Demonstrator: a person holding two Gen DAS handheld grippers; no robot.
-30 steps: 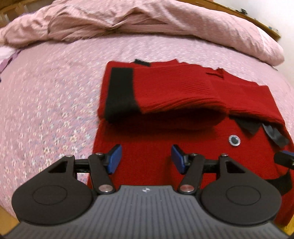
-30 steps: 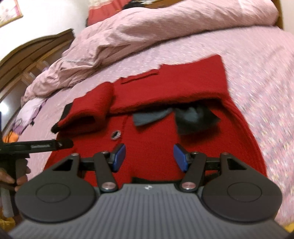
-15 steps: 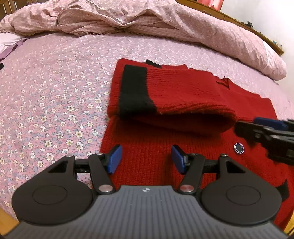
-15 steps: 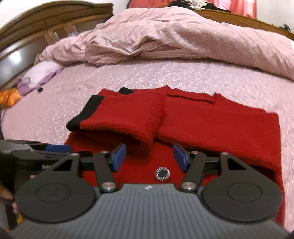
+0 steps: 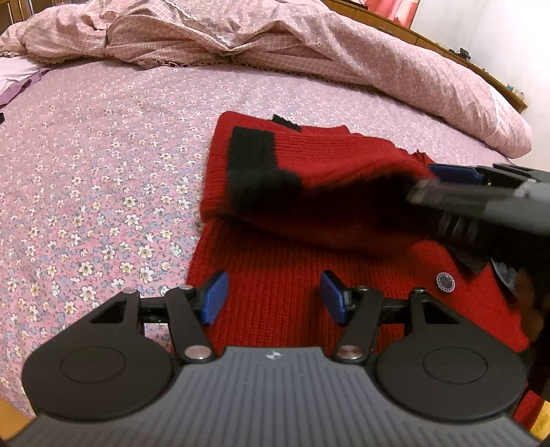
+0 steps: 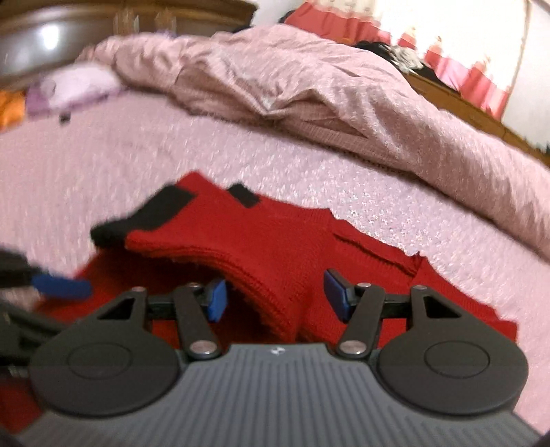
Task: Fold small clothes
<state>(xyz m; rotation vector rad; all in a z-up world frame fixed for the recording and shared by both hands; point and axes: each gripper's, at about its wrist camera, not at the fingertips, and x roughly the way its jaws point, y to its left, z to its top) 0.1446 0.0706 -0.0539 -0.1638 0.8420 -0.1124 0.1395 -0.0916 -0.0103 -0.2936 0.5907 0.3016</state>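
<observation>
A small red knitted cardigan point(image 5: 275, 275) lies on the bed, with a sleeve point(image 5: 326, 172) with a black cuff point(image 5: 254, 172) folded across its top and a round button point(image 5: 445, 282) at the right. My left gripper point(image 5: 273, 297) is open and empty above the cardigan's near left part. My right gripper point(image 6: 275, 295) is open, with the folded sleeve's edge point(image 6: 275, 292) lying between its fingers. In the left wrist view it point(image 5: 443, 178) reaches in from the right at the sleeve. The left gripper's blue fingertip point(image 6: 62, 287) shows at the left in the right wrist view.
The floral pink bedsheet point(image 5: 86, 172) spreads to the left. A rumpled pink duvet point(image 5: 275, 41) lies along the back. A wooden headboard point(image 6: 68, 27) stands at the far left, with purple and orange cloth point(image 6: 68, 89) beside it.
My right gripper has swung left and moved in to the folded sleeve, whose edge now lies between its fingers. My left gripper has shifted slightly closer. Both stay open.
</observation>
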